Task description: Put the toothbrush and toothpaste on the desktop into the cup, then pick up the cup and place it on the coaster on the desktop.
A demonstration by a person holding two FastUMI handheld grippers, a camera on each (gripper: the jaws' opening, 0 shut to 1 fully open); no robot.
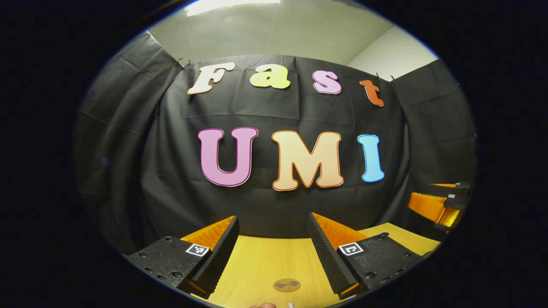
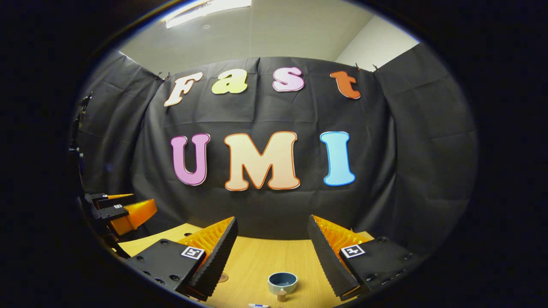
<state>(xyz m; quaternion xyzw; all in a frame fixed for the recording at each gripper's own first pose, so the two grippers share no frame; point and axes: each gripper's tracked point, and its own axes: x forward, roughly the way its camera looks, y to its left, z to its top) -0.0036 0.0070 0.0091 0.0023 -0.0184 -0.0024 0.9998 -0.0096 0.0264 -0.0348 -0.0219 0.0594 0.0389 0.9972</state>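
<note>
In the right gripper view, a blue-grey cup [image 2: 282, 282] with a pale rim stands upright on the wooden desktop [image 2: 265, 256], low between my open right gripper's [image 2: 272, 222] fingers and some way ahead of them. A small cork-like piece [image 2: 281, 295] sits just in front of the cup. A thin white and blue item [image 2: 258, 305] lies at the bottom edge; it is too cut off to name. In the left gripper view, a round brown coaster [image 1: 287, 285] lies flat on the desktop [image 1: 261, 261] between my open left gripper's [image 1: 273, 224] fingers. Both grippers hold nothing.
The black cloth wall closes off the far edge of the desktop. The right gripper [image 1: 441, 205] hangs at the far right of the left gripper view. The left gripper [image 2: 124, 211] hangs at the far left of the right gripper view. A pinkish object [image 1: 263, 305] peeks in at the bottom.
</note>
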